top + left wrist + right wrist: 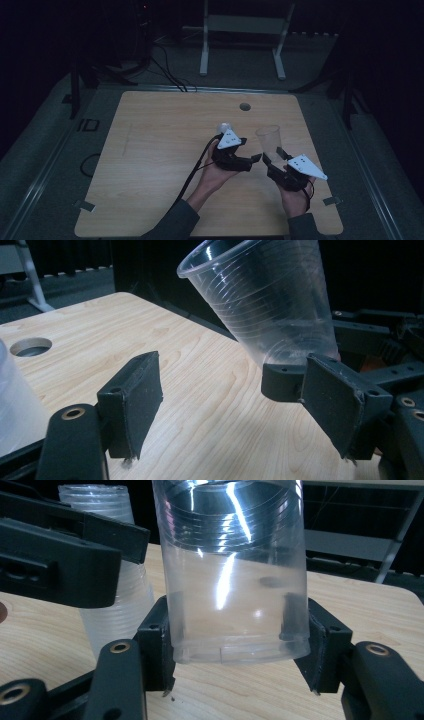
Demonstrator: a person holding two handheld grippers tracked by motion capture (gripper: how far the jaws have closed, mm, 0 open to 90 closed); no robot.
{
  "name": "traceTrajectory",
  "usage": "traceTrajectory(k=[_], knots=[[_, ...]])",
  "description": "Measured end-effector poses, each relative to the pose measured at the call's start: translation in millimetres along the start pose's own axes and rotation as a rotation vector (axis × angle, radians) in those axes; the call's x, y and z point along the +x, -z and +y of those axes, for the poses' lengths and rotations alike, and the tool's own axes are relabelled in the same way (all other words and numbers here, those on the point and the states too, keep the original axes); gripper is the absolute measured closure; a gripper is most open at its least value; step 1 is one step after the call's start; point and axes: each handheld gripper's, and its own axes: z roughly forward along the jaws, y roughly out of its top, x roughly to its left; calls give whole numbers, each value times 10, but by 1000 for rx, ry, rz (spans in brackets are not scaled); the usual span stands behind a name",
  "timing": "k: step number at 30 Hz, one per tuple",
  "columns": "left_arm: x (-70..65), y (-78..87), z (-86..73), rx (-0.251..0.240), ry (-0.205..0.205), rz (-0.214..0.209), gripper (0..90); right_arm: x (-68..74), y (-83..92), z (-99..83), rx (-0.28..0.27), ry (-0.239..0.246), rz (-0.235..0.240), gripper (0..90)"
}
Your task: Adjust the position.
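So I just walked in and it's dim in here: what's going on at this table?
A person holds a gripper in each hand over a wooden table. The right gripper is clamped on the base of a clear plastic cup. The left gripper is open with nothing between its jaws, beside a stack of ribbed cups.

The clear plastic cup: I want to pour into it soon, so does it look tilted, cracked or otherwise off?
The clear plastic cup is clamped near its base by the right gripper, off the wooden table. In the left gripper view it leans, mouth up. No crack or spill shows.
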Motion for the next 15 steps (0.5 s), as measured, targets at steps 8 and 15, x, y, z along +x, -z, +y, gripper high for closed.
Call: traceTrajectory(k=[8, 15], knots=[[-17, -18, 46, -20, 27, -12, 218, 53, 2, -25, -22, 23, -9, 423], [-39, -49, 76, -39, 48, -20, 207, 90, -5, -57, -46, 12, -15, 422]])
